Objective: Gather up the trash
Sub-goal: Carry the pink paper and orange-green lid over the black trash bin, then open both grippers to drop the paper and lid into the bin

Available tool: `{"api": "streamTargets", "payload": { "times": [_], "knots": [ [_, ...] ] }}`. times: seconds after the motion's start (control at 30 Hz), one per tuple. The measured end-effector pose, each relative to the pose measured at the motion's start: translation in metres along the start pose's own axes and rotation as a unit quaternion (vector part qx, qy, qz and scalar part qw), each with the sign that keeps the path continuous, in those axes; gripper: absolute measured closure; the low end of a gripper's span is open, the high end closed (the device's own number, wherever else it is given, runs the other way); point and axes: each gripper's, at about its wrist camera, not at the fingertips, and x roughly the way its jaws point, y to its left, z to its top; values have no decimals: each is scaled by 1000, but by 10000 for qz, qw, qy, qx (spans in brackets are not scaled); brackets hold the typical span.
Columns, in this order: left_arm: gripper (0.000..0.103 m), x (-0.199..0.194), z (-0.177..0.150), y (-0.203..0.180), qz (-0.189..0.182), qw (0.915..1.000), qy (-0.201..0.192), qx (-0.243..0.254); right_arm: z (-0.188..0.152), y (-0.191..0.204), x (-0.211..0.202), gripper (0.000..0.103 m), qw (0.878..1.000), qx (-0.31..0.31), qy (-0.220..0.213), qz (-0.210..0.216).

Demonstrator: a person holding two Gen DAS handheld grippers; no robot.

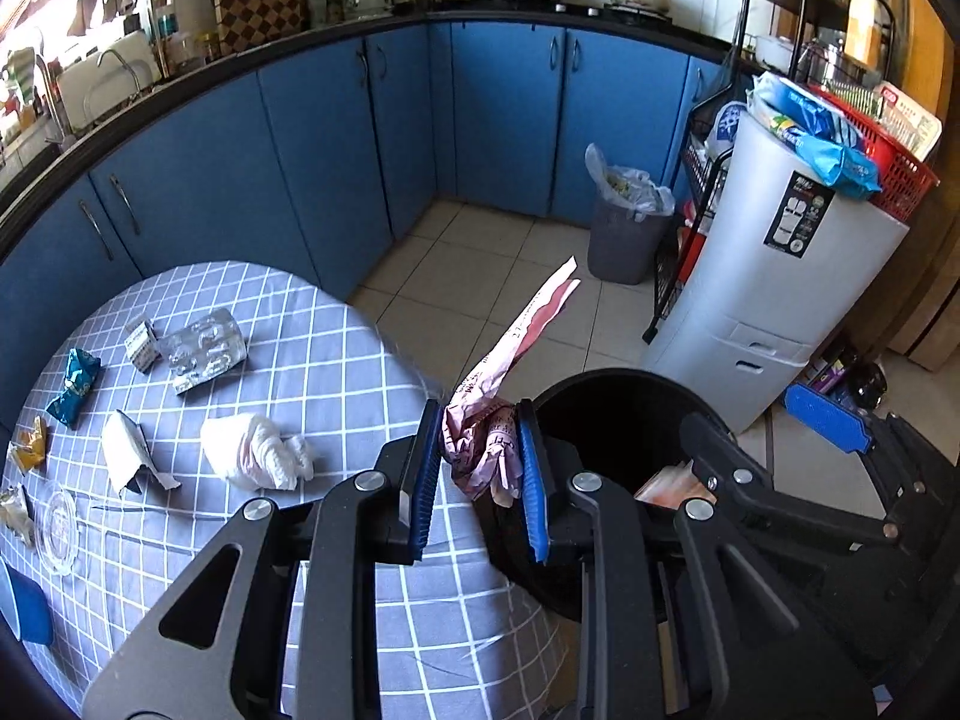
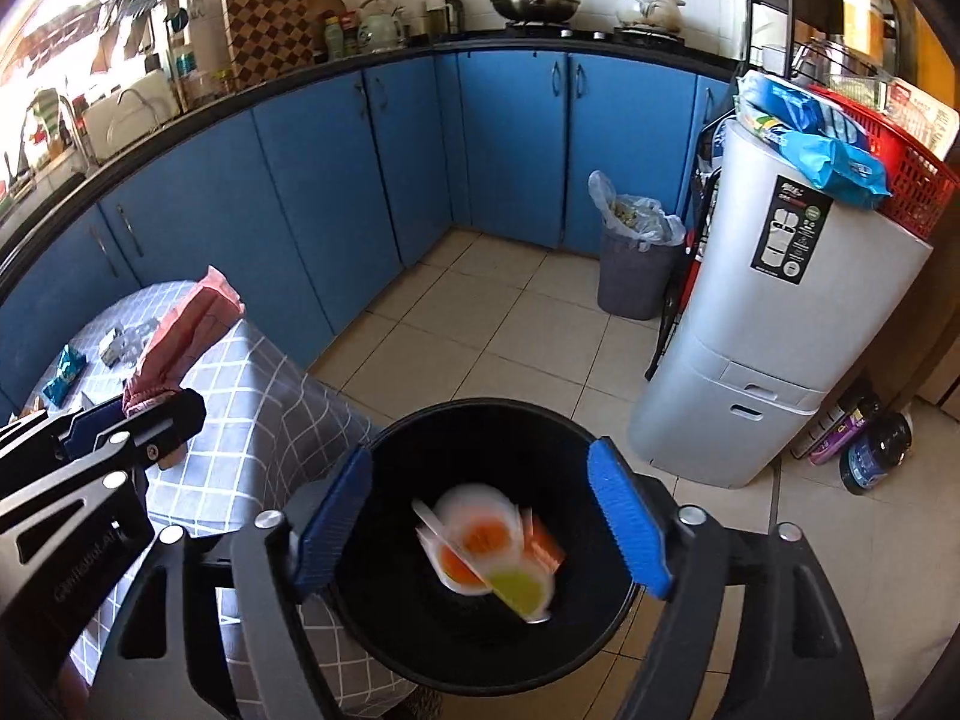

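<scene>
My left gripper is shut on a crumpled pink paper at the table's right edge, beside the black bin. It also shows in the right wrist view. My right gripper is open over the black bin, and a blurred white wrapper with orange and green patches is inside the bin below it. On the checked tablecloth lie a white tissue wad, a torn white packet, a blister pack, a teal wrapper and yellow wrappers.
Blue cabinets curve behind the table. A grey bin with a plastic liner stands on the tiled floor. A tall grey drawer unit with a red basket stands at right, next to a black rack.
</scene>
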Motion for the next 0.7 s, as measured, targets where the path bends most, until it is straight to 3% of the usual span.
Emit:
{"api": "streamTargets", "payload": {
  "times": [0.6, 0.63, 0.7],
  "knots": [
    [75, 0, 11, -25, -191, 9996, -49, 216, -8, -13, -7, 27, 9998, 93, 44, -190],
    [70, -1, 11, -24, -181, 9996, -61, 225, -8, -13, -7, 27, 9998, 93, 46, -194],
    [42, -3, 10, -22, -57, 9997, -118, 222, -9, -13, -7, 27, 9998, 95, 48, -177]
  ]
}}
